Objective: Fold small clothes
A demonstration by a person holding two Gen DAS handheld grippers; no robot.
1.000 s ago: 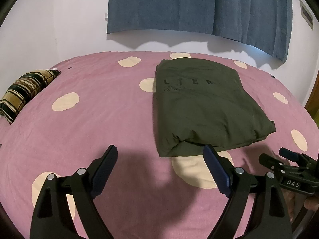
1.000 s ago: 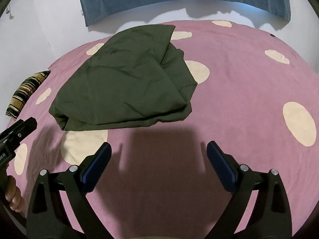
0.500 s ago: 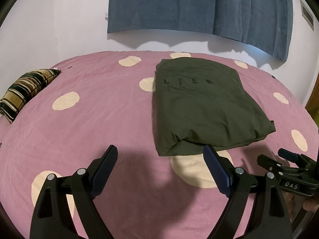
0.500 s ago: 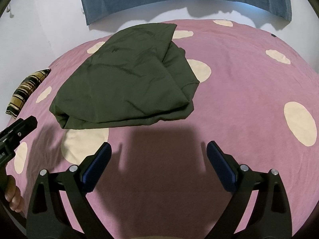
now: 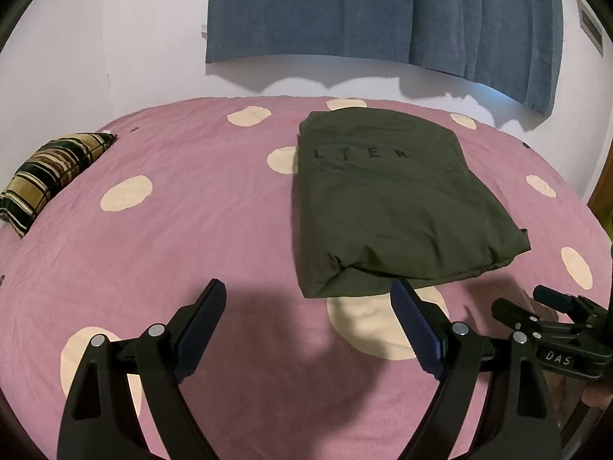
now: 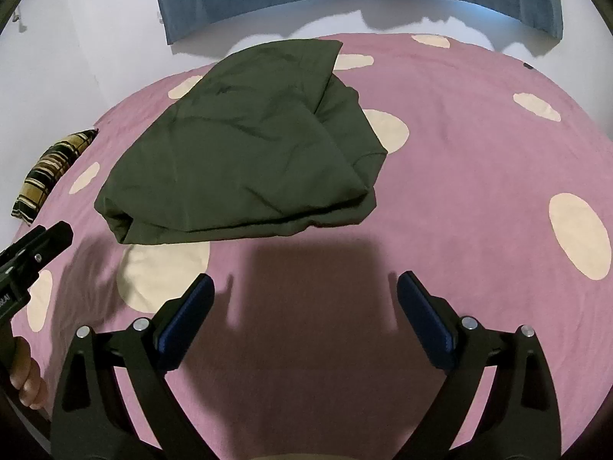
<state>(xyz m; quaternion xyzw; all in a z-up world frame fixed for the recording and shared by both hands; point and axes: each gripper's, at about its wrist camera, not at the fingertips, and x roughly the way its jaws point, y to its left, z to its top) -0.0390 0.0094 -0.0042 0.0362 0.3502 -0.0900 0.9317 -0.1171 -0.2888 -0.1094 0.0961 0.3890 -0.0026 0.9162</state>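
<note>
A dark olive green garment (image 5: 387, 199) lies folded into a rough rectangle on the pink spotted bedsheet (image 5: 191, 222), with faint dark lettering on top. It also shows in the right wrist view (image 6: 249, 153). My left gripper (image 5: 308, 306) is open and empty, held above the sheet just short of the garment's near edge. My right gripper (image 6: 304, 299) is open and empty, a little back from the garment's near edge. Each gripper appears at the side of the other's view.
A striped yellow and black pillow (image 5: 53, 172) lies at the bed's left edge. A blue curtain (image 5: 383, 11) hangs on the white wall behind the bed. Bare sheet (image 6: 479, 161) lies right of the garment.
Almost nothing. The right gripper has drifted slightly, so the garment sits a little lower in its view. Both grippers stay open.
</note>
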